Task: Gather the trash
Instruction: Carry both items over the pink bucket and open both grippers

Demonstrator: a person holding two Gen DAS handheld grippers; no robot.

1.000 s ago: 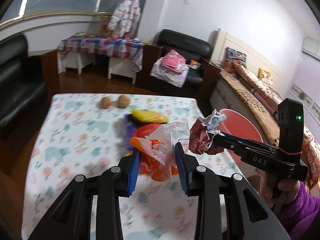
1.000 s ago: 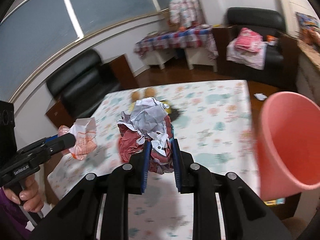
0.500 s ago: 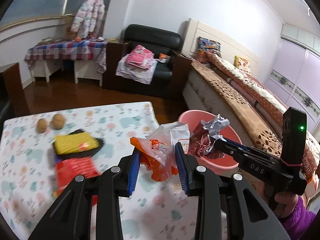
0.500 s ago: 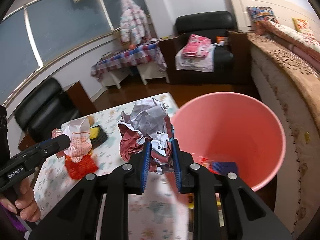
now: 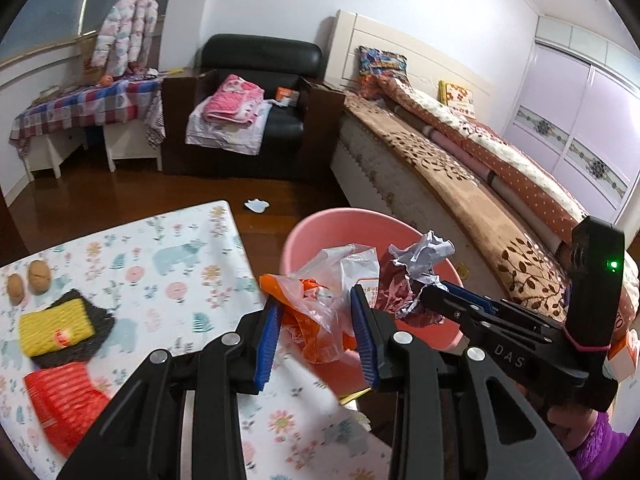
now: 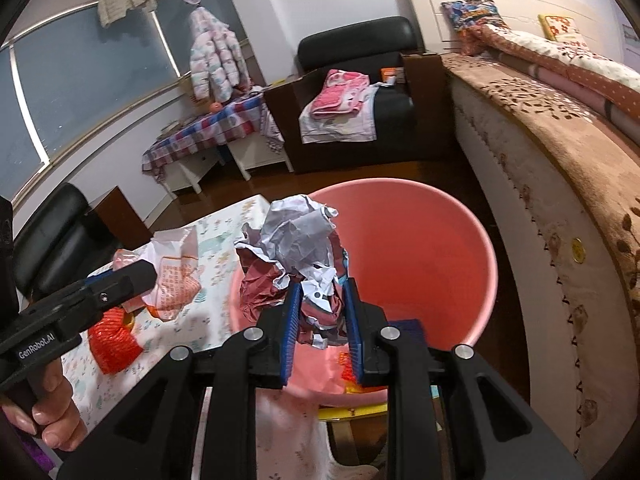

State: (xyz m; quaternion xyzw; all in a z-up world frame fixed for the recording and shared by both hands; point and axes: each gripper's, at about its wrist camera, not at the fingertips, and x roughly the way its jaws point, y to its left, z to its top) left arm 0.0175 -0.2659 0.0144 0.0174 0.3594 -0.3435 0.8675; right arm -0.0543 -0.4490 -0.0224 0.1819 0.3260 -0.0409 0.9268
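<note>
Two pairs of hand-held tongs carry rubbish toward a round pink plastic bin point(image 6: 420, 240) standing on the floor between the patterned tabletop point(image 5: 168, 264) and a bed. The right tongs point(image 6: 322, 312) pinch a crumpled ball of white and dark-red paper point(image 6: 296, 248), which hangs over the near part of the bin's mouth. The left tongs point(image 5: 316, 324) pinch a crinkled orange-and-clear plastic bag point(image 5: 324, 292), poised at the bin's near rim beside the tabletop's edge.

The step in hand appears to be the drop. Done well, each load should be carried fully past the rim before the tongs spread, since the light bag could drift or cling to a pad and land on the floor. The paper ball looks closer to ready; the bag likely needs a little more reach toward the bin's centre. Releasing one at a time would keep the two tools from knocking together.

A yellow packet on a dark mat point(image 5: 56, 326), a red mesh wrapper point(image 5: 64, 404) and two brown round items point(image 5: 28, 280) lie on the tabletop.
</note>
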